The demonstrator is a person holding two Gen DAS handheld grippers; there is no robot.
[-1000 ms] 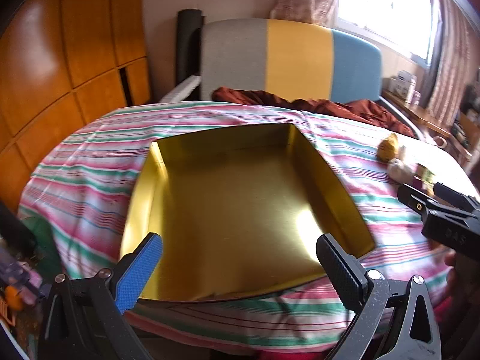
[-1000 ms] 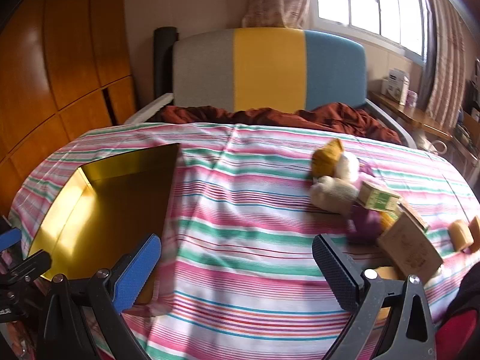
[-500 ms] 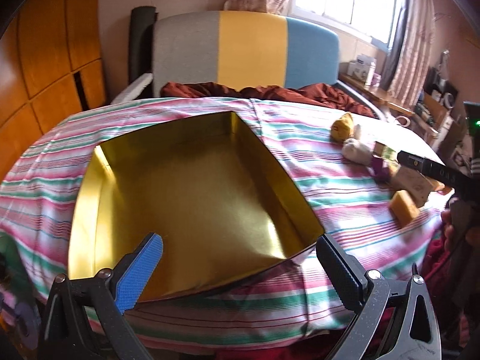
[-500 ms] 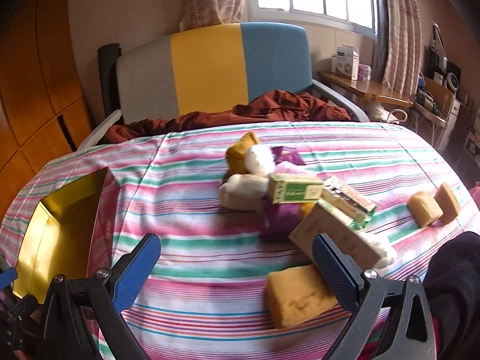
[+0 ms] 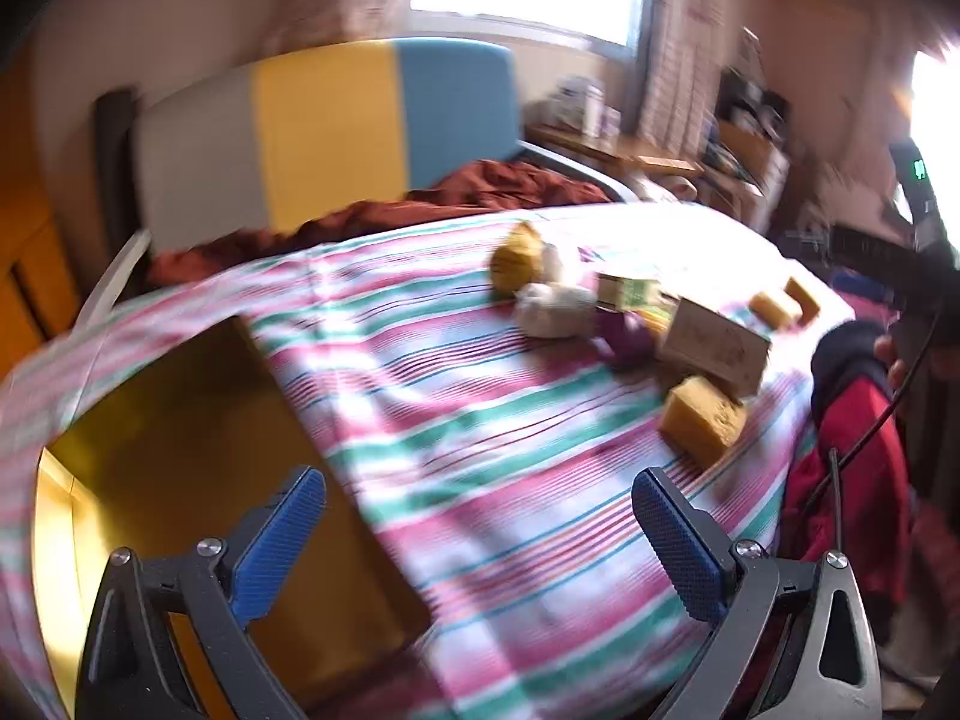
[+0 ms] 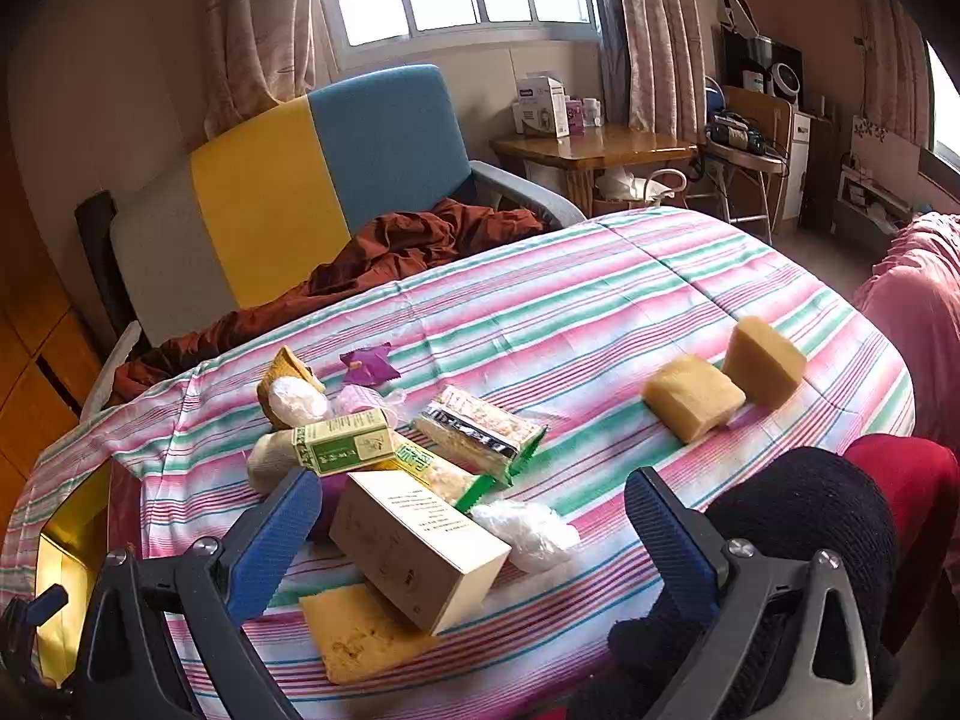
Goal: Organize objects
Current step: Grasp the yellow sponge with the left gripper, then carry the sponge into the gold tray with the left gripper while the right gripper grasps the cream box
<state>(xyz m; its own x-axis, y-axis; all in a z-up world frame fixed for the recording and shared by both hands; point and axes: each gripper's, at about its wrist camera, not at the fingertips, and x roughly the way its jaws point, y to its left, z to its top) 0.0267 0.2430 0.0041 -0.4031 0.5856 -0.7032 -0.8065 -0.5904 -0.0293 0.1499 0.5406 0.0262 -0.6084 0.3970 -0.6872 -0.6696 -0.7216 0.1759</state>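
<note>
A gold tin box lies open on the striped cloth at the left; only its edge shows in the right wrist view. Right of it is a heap: a tan carton, a green-and-white box, foil-wrapped packs, white bundles, a purple wrapper and a yellow sponge. Two more sponges sit apart at the right. My left gripper is open over the box's right rim. My right gripper is open just above the tan carton.
A grey, yellow and blue chair back with a rust-brown blanket stands behind the table. A wooden side table with boxes is beyond. A black sleeve and red clothing lie at the right edge.
Both grippers have swung to the right. The left view went from the gold box toward the heap; the right view went from the box side to directly over the heap and sponges.
</note>
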